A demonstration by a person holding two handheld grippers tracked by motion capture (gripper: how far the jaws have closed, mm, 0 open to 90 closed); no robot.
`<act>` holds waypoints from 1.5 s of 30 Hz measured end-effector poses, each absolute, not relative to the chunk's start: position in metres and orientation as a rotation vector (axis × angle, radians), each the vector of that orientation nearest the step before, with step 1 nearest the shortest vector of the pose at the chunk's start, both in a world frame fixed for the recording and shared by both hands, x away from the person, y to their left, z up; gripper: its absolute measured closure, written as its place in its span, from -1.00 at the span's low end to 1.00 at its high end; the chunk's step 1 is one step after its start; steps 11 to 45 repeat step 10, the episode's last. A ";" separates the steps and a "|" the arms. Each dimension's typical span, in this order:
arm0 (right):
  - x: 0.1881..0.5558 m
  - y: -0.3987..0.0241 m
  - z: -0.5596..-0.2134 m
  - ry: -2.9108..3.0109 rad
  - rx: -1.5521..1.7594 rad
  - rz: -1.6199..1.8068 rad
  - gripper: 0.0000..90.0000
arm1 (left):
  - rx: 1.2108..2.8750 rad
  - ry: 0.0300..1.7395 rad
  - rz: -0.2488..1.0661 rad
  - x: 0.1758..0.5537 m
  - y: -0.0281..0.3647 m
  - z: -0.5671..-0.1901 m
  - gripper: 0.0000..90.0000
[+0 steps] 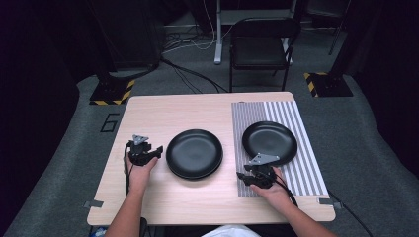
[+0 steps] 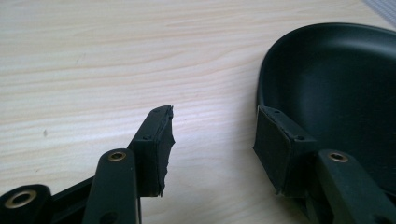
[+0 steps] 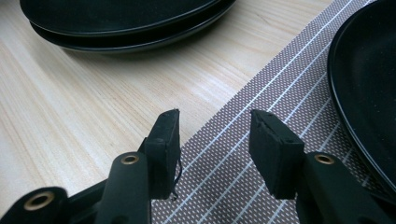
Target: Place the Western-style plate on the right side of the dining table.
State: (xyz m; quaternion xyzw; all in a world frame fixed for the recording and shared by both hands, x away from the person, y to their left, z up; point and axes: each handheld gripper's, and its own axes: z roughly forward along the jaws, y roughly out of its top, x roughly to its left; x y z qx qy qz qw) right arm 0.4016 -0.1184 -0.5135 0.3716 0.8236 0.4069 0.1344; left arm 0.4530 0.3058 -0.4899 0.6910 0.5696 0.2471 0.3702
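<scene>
A stack of 2 round black plates [image 1: 194, 153] is seen on the pale wooden table [image 1: 163, 116], and 1 more round black plate [image 1: 270, 142] lies on the grey striped placemat [image 1: 309, 158] at the right. The left gripper [image 1: 157, 150] is held just beside the stack's left rim, its jaws parted and empty. In the left gripper view 1 pad [image 2: 273, 149] stands at the plate rim without pressing on it. The right gripper [image 1: 243, 178] is held low at the placemat's near-left edge, unclenched, with nothing between its jaws. The step in hand is judged to be an approach to the stack. Next, the rim would need to be brought between the left jaws before they are clenched.
</scene>
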 end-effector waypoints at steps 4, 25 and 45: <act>0.401 -0.119 -0.514 2.374 1.071 1.183 0.14 | 1.774 1.480 0.625 0.454 0.309 -0.492 0.03; 0.401 -0.120 -0.515 2.349 1.058 1.180 0.10 | 1.758 1.510 0.636 0.457 0.313 -0.495 0.02; 0.401 -0.120 -0.515 2.349 1.058 1.180 0.10 | 1.758 1.510 0.636 0.457 0.313 -0.495 0.02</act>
